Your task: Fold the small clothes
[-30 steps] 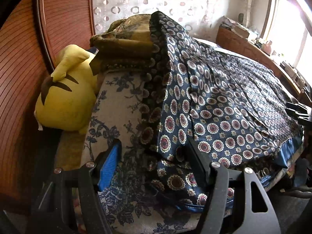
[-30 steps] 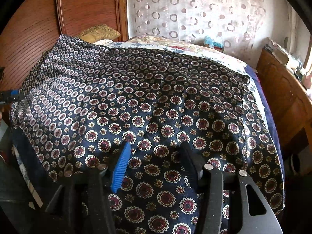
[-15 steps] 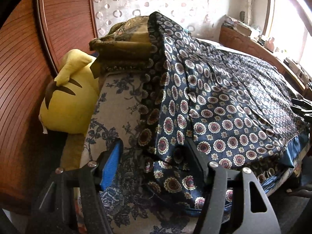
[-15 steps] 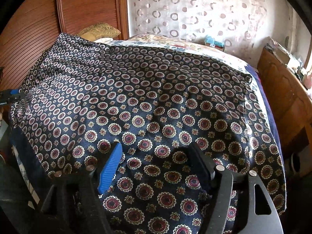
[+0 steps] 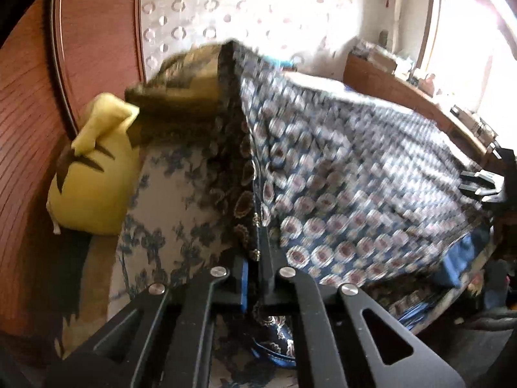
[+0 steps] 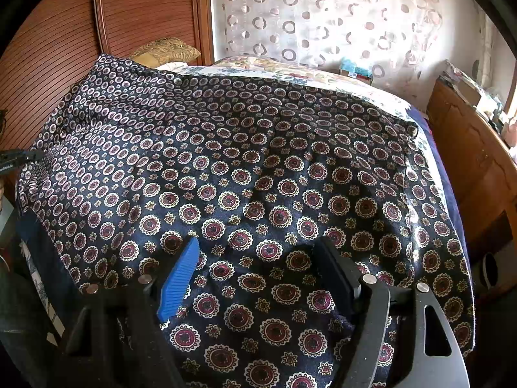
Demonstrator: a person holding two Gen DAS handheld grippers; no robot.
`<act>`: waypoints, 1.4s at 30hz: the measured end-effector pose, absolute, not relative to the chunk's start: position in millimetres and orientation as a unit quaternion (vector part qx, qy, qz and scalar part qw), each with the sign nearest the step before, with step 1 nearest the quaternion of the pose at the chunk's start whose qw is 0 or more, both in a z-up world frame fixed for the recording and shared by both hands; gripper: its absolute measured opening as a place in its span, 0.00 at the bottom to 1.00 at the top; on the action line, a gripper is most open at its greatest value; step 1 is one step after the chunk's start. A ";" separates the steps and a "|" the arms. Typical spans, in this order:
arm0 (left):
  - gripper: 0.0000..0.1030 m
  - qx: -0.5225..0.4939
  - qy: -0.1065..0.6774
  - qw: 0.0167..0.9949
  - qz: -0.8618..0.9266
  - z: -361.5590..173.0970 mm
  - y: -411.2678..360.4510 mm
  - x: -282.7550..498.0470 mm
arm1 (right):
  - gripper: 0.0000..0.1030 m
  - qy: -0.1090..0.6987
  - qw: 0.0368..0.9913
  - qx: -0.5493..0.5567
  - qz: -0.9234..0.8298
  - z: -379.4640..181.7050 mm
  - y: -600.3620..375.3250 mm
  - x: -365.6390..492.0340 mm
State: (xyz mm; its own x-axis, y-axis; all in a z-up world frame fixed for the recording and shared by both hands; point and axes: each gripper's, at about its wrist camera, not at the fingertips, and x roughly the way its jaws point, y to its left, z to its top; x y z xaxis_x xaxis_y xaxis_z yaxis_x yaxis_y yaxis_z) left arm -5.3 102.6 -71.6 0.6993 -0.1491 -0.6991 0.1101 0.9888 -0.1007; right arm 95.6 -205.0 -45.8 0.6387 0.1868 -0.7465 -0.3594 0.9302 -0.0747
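Note:
A dark blue garment with round medallion prints (image 6: 258,168) lies spread over the bed. In the left wrist view the garment (image 5: 355,177) is blurred. My left gripper (image 5: 258,255) is shut on the garment's left edge, which runs up from the jaws as a taut fold. My right gripper (image 6: 255,258) is open, its blue pad (image 6: 177,278) and black pad (image 6: 332,274) resting over the cloth near its front edge. The right gripper also shows at the far right of the left wrist view (image 5: 481,184).
A yellow plush toy (image 5: 93,174) and an olive patterned pillow (image 5: 187,84) lie by the wooden headboard (image 5: 38,97). The floral bedsheet (image 5: 174,194) shows beside the garment. A wooden sideboard (image 6: 468,148) with clutter runs along the right.
My left gripper has closed on the garment's left edge and the cloth there is moving. My right gripper has opened wider and sits slightly lower over the cloth.

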 end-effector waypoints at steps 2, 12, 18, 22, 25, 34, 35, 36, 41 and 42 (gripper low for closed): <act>0.04 -0.026 0.361 0.929 -0.078 -55.9 97.8 -5.7 | 0.74 0.397 0.899 -0.108 0.152 -46.0 -204.7 95.7; 0.03 -0.013 0.275 0.949 -0.154 7.2 51.2 5.5 | 0.75 0.397 0.899 -0.108 0.152 -46.3 -204.4 95.5; 0.03 0.006 0.241 0.948 -0.208 35.3 8.3 23.0 | 0.75 0.401 0.900 -0.101 0.140 -44.0 -205.7 93.6; 0.03 0.015 0.229 0.943 -0.240 47.3 -19.2 32.3 | 0.75 0.386 0.909 -0.082 0.132 -32.9 -213.5 86.0; 0.03 0.020 0.227 0.937 -0.266 53.2 -39.1 40.2 | 0.75 0.374 0.916 -0.069 0.125 -22.5 -220.8 76.9; 0.03 0.037 0.237 0.918 -0.316 50.1 -88.3 53.8 | 0.75 0.354 0.927 -0.044 0.116 -5.4 -229.5 46.6; 0.03 0.041 0.244 0.916 -0.316 44.2 -93.8 55.5 | 0.75 0.355 0.927 -0.039 0.119 -3.9 -230.3 44.7; 0.03 0.042 0.249 0.915 -0.316 41.7 -98.2 56.0 | 0.75 0.353 0.927 -0.037 0.120 -3.4 -229.6 41.0; 0.16 0.057 0.292 0.896 -0.331 20.9 -112.4 58.5 | 0.75 0.350 0.928 -0.045 0.121 1.0 -225.6 31.1; 0.30 0.056 0.299 0.892 -0.334 18.0 -111.9 57.8 | 0.75 0.350 0.928 -0.045 0.120 1.2 -225.3 29.7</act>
